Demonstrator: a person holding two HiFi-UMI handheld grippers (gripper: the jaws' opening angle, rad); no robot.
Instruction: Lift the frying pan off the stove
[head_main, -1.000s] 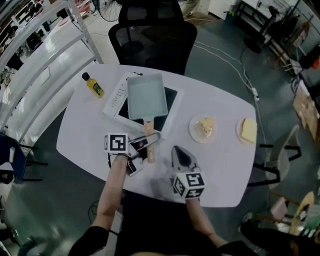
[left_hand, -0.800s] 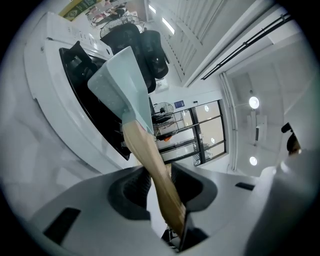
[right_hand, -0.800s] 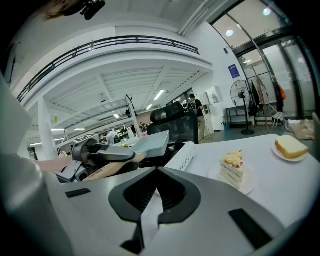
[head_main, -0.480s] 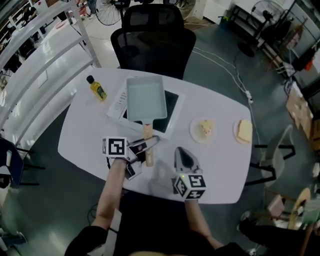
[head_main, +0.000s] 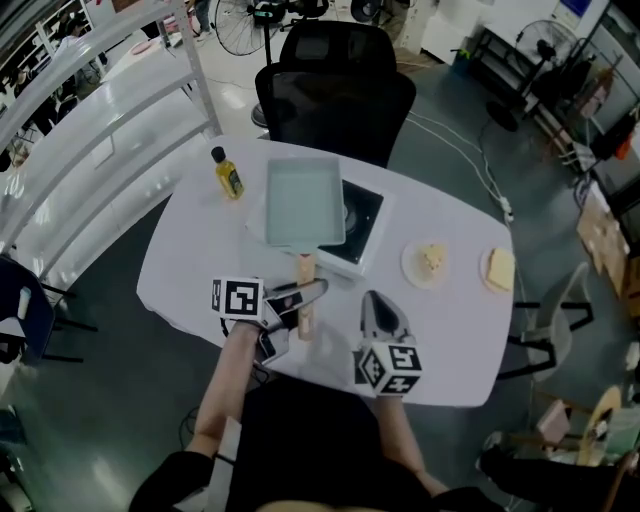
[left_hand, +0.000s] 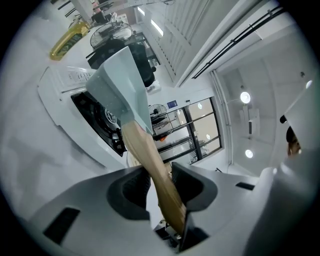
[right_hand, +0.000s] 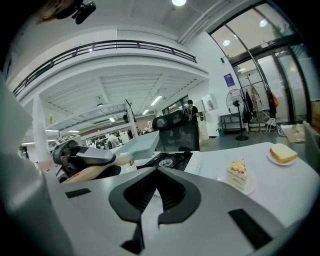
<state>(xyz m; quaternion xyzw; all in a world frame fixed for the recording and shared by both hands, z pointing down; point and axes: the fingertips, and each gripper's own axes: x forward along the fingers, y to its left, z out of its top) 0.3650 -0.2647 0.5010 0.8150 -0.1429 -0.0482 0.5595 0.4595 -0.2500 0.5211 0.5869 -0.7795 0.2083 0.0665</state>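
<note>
The pale teal rectangular frying pan (head_main: 304, 204) hangs tilted above the left part of the black portable stove (head_main: 362, 224), whose burner shows beside it. My left gripper (head_main: 308, 293) is shut on the pan's wooden handle (head_main: 305, 276). In the left gripper view the handle (left_hand: 153, 168) runs between the jaws of that gripper (left_hand: 159, 172) up to the pan (left_hand: 120, 90), with the stove (left_hand: 98, 119) below. My right gripper (head_main: 381, 314) hovers over the table to the right of the handle, shut and empty; in its own view its jaws (right_hand: 157, 192) meet, with the pan (right_hand: 142, 144) ahead.
A yellow oil bottle (head_main: 229, 172) stands left of the stove. A plate with cake (head_main: 432, 262) and a plate with bread (head_main: 500, 270) sit on the white table (head_main: 190, 270) at the right. A black office chair (head_main: 335, 90) stands behind the table.
The pan has risen off the stove and shifted left, uncovering the burner. Both grippers have moved up, the left one carrying the handle.
</note>
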